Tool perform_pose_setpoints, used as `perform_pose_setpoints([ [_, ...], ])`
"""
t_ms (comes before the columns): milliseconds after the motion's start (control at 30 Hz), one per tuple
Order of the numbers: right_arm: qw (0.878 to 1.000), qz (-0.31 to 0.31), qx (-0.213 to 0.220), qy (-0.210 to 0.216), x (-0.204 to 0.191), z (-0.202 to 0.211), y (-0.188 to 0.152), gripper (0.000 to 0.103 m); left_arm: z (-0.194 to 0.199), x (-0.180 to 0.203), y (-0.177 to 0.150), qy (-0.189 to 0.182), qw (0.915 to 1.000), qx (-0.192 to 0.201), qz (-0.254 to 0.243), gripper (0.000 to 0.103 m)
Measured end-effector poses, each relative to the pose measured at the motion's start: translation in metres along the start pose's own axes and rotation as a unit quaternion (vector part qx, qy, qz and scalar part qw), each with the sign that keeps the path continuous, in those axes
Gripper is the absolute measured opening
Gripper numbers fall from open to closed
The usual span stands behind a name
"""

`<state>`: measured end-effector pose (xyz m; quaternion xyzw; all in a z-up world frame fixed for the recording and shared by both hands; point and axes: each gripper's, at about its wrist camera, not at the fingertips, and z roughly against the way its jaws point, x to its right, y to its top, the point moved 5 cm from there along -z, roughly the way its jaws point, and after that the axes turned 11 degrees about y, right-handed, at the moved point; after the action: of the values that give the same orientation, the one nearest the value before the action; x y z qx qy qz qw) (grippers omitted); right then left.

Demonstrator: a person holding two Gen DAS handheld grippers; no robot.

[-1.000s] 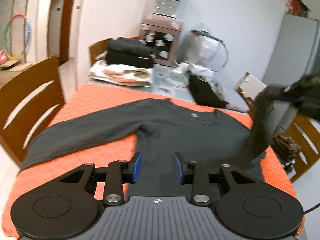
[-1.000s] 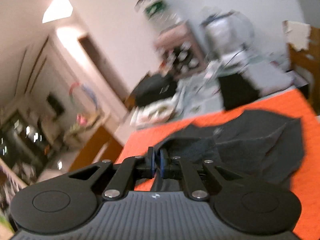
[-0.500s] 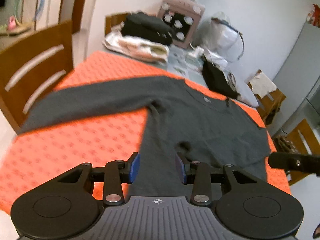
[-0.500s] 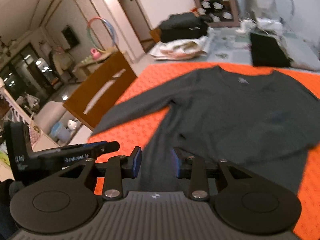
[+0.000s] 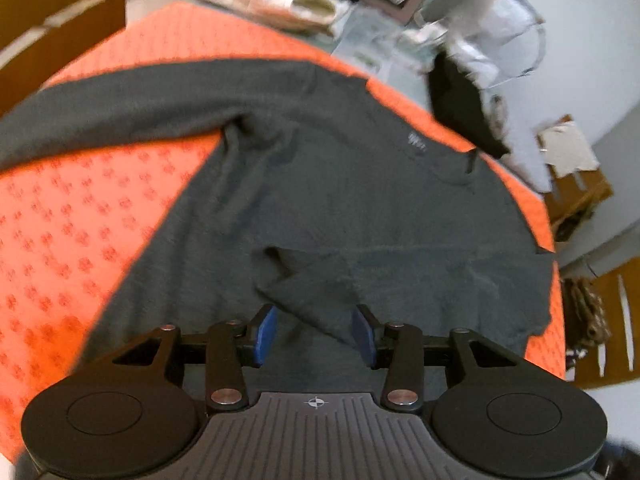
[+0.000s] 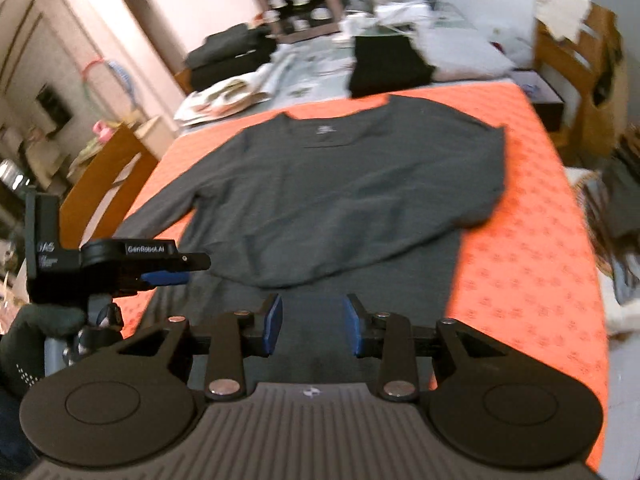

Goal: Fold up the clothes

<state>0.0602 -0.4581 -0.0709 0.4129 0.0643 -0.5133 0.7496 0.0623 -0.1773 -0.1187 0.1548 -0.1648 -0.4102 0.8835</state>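
**One sleeve folded in, one still out**

The dark grey sweater (image 6: 340, 184) lay flat on the orange cloth (image 6: 532, 248) covering the counter, neckline towards the far edge. One sleeve (image 5: 400, 276) had been laid across the lower body, its cuff ending near the middle; the other sleeve (image 5: 100, 108) still stretched straight out to the side, towards the counter's edge. By that showing the fold was at an early stage: the second sleeve had yet to come in, and the body had yet to be doubled over.

The left gripper (image 5: 316, 334) hung over the hem, its jaws opening, the folded sleeve's cuff below the gap but no cloth pressed between the blue pads. The right gripper (image 6: 314, 326) stood over the hem as well, jaws apart and holding nothing.

Beyond the orange cloth, the far end of the counter carried a stack of folded clothes (image 6: 228, 54), a black bag (image 6: 384, 64) and loose papers. Wooden chairs (image 6: 100, 184) stood at either side, and a hula hoop (image 6: 96, 80) leaned by the wall.
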Motion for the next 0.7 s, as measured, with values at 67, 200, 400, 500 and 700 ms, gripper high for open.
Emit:
perform_pose_setpoints([
  [67,1.000,-0.011,0.003,-0.005,0.015,0.002,-0.002,0.039,-0.011,0.011,0.003,0.013,0.9997,-0.017,0.013,0.051],
  [200,0.999,-0.031,0.008,-0.010,0.038,0.003,-0.004,0.039,-0.026,0.033,0.006,0.046,0.9988,-0.012,-0.004,0.056],
  [400,0.999,-0.051,0.016,0.000,0.064,0.000,-0.003,0.039,-0.039,0.054,0.008,0.120,0.9900,0.016,-0.072,0.023],
  [500,0.998,-0.051,0.019,0.007,0.073,-0.004,0.001,0.039,-0.028,0.055,0.016,0.138,0.9848,0.052,-0.091,0.005],
  [700,1.000,0.010,0.022,-0.007,0.087,-0.014,0.019,0.039,0.035,0.053,0.069,0.116,0.9748,0.178,-0.069,0.005],
])
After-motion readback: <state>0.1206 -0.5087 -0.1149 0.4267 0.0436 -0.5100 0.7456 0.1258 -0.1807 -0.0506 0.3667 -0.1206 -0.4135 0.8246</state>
